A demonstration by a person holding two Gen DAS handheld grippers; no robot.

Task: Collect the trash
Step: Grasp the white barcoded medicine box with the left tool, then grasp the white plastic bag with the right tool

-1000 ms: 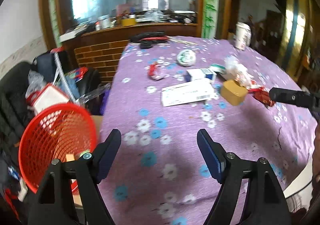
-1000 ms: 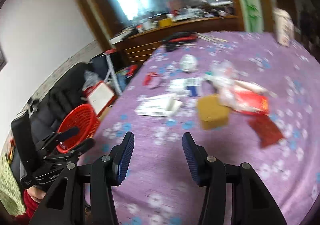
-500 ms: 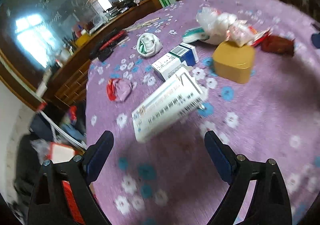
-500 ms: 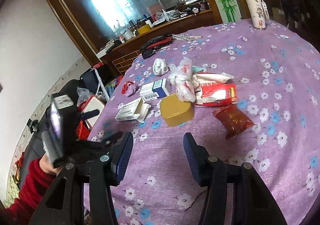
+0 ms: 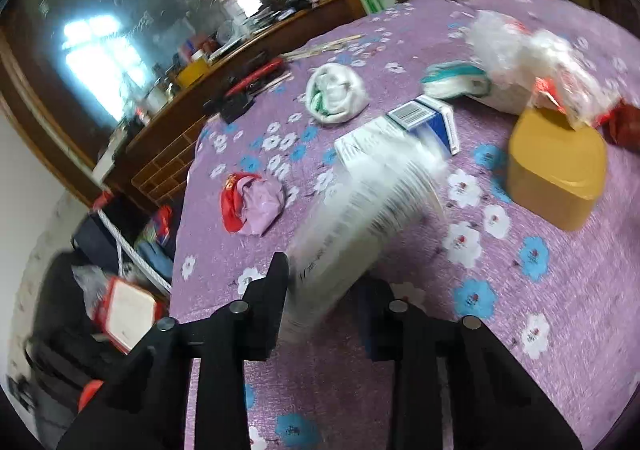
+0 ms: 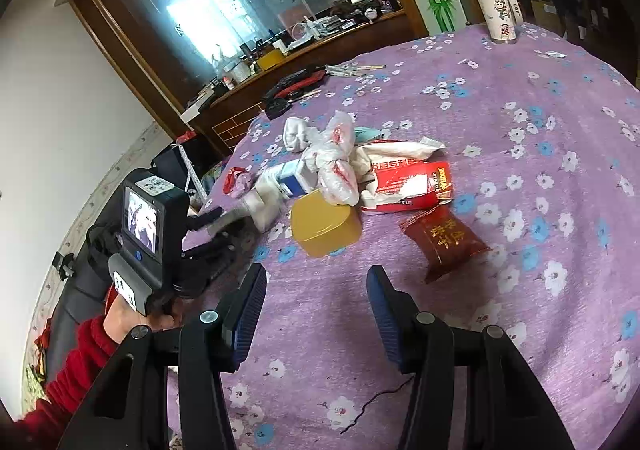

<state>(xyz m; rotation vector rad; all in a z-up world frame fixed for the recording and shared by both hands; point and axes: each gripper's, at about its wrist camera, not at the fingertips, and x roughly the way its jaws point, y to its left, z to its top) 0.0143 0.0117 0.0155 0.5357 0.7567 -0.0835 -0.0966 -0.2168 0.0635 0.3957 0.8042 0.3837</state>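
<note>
A long white carton with printed lines lies blurred between the fingers of my left gripper. The jaws are closing and both pads touch its near end. The right wrist view shows the same carton beside the left gripper, held by a hand in a red sleeve. My right gripper is open over bare purple cloth, short of a yellow box and a dark red packet. More trash lies behind: a blue-white box, a red-pink wrapper, white plastic bags, a red-white pack.
The table wears a purple flowered cloth. A tall white tumbler stands at its far edge, and black-red tools lie near the back left. Bags and a red-rimmed case sit on the floor to the left. A thin cable lies near my right gripper.
My left gripper swung from the red basket toward the table, reached the white carton and narrowed its jaws around it. The right gripper drifted slightly and stayed open.
</note>
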